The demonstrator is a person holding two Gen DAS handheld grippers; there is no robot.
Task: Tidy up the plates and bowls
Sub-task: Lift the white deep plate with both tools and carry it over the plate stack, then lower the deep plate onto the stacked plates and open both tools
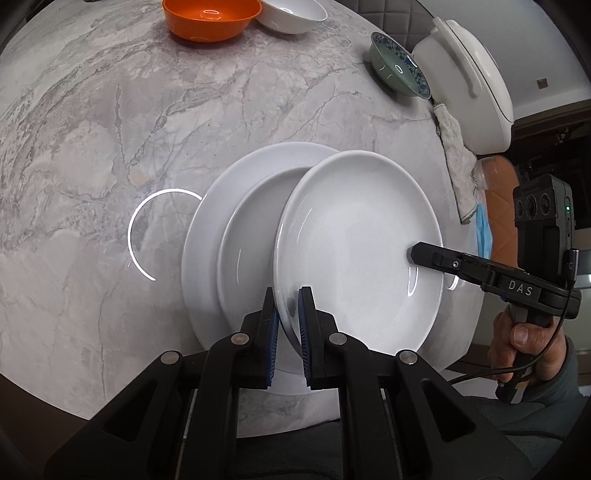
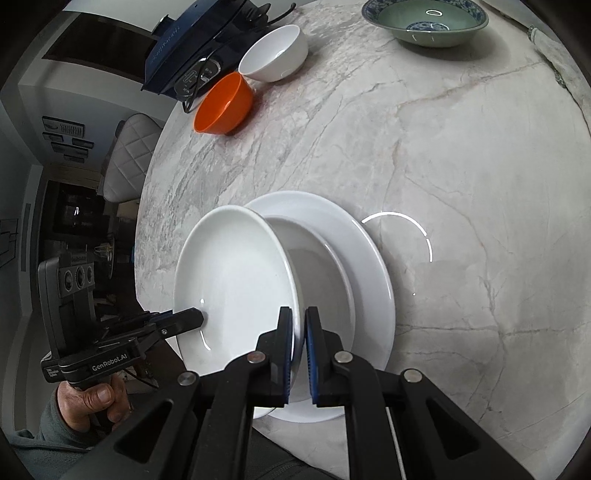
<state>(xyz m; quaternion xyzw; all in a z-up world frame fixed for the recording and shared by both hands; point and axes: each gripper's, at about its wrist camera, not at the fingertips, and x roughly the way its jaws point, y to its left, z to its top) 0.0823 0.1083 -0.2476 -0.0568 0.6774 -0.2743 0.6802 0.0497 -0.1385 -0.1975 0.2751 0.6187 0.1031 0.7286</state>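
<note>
A small white plate (image 1: 354, 240) (image 2: 236, 280) is held tilted above a larger white plate (image 1: 221, 221) (image 2: 354, 251) that lies on the marble table. My left gripper (image 1: 289, 295) is shut on the small plate's near rim; it also shows in the right wrist view (image 2: 197, 317). My right gripper (image 2: 298, 314) is shut on the opposite rim; it also shows in the left wrist view (image 1: 412, 254). An orange bowl (image 1: 210, 16) (image 2: 225, 105), a white bowl (image 1: 291, 13) (image 2: 275, 53) and a green-blue patterned bowl (image 1: 399, 64) (image 2: 428, 20) stand farther back.
A white lidded pot (image 1: 469, 77) and a cloth (image 1: 456, 155) sit at the table's right edge in the left wrist view. A dark blue appliance (image 2: 195, 40) with a cable stands behind the orange bowl. The marble table's edge (image 2: 147, 206) curves near the plates.
</note>
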